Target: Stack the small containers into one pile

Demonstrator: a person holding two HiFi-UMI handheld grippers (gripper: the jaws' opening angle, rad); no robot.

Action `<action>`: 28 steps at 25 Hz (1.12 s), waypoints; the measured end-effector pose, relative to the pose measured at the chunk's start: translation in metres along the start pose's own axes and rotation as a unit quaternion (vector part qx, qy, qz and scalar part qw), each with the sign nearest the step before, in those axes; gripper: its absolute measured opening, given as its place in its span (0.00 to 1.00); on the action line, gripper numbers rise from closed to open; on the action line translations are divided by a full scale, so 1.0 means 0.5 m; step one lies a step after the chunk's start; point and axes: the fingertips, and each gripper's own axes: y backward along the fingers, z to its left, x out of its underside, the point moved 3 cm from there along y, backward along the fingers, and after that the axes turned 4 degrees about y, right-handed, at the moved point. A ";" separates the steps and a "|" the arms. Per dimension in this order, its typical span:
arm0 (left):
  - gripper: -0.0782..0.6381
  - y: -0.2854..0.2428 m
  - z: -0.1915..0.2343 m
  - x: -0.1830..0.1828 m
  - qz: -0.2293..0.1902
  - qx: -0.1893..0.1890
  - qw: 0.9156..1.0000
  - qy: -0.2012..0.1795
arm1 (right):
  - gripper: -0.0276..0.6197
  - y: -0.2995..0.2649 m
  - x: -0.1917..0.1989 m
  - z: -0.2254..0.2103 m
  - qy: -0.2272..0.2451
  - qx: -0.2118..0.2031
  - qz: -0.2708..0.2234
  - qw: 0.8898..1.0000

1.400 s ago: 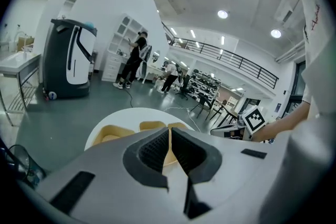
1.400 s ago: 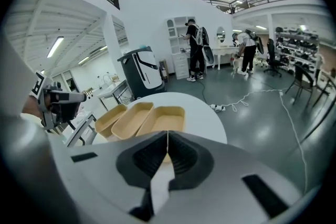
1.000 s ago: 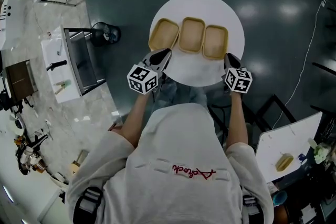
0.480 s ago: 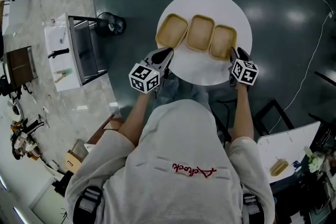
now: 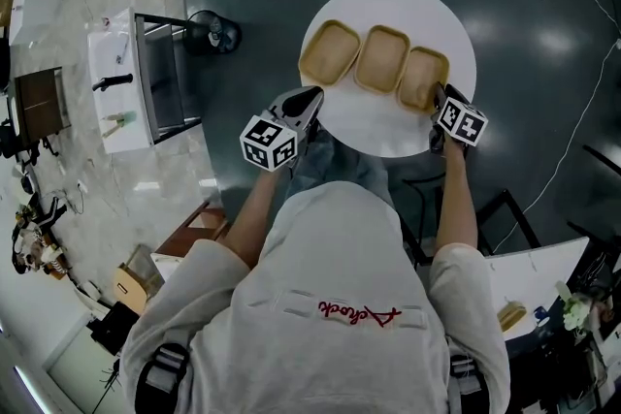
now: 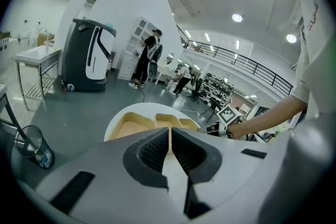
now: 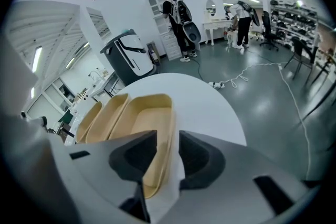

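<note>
The right gripper (image 7: pixel 167 150) had its jaws spread wide; they had just been opening, and the right-hand wall of the right container (image 5: pixel 423 79) stood between them, one jaw over the inside, the other over bare tabletop, with no squeeze on it. That gripper sat at the right edge of the round white table (image 5: pixel 388 126), pointing steeply down. The right container lay close to that edge, last in a row of three tan containers. The middle container (image 5: pixel 381 59) sat just beside it, and the left container (image 5: pixel 330 51) beside that, all three open side up across the table's centre. Over on the other side, the left gripper (image 6: pixel 170 145) was pressed together on nothing. It hung at the table's near-left edge, nose just short of the left container.
</note>
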 end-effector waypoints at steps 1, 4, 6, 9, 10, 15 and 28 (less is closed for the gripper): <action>0.14 0.002 0.000 0.001 0.000 -0.001 1.000 0.001 | 0.26 -0.001 0.001 0.001 -0.001 0.000 0.001 1.000; 0.14 0.008 0.001 0.004 -0.001 -0.002 1.000 0.002 | 0.21 0.002 0.003 0.002 -0.005 0.005 0.001 1.000; 0.14 0.011 0.001 0.006 -0.001 -0.003 1.000 0.002 | 0.18 0.007 0.005 0.002 -0.012 0.008 -0.002 1.000; 0.14 0.011 -0.004 0.006 -0.001 -0.001 1.000 0.001 | 0.12 0.019 0.004 -0.002 -0.023 0.011 -0.010 1.000; 0.14 0.010 -0.005 0.005 -0.002 0.000 1.000 0.001 | 0.11 0.021 0.003 -0.002 -0.027 0.011 -0.012 1.000; 0.14 0.005 -0.008 0.003 -0.002 0.005 1.000 -0.001 | 0.10 0.030 0.001 0.000 -0.044 0.002 -0.021 0.999; 0.14 -0.010 -0.019 -0.002 -0.002 0.021 1.000 -0.006 | 0.09 0.127 -0.044 0.020 -0.068 -0.017 -0.101 0.992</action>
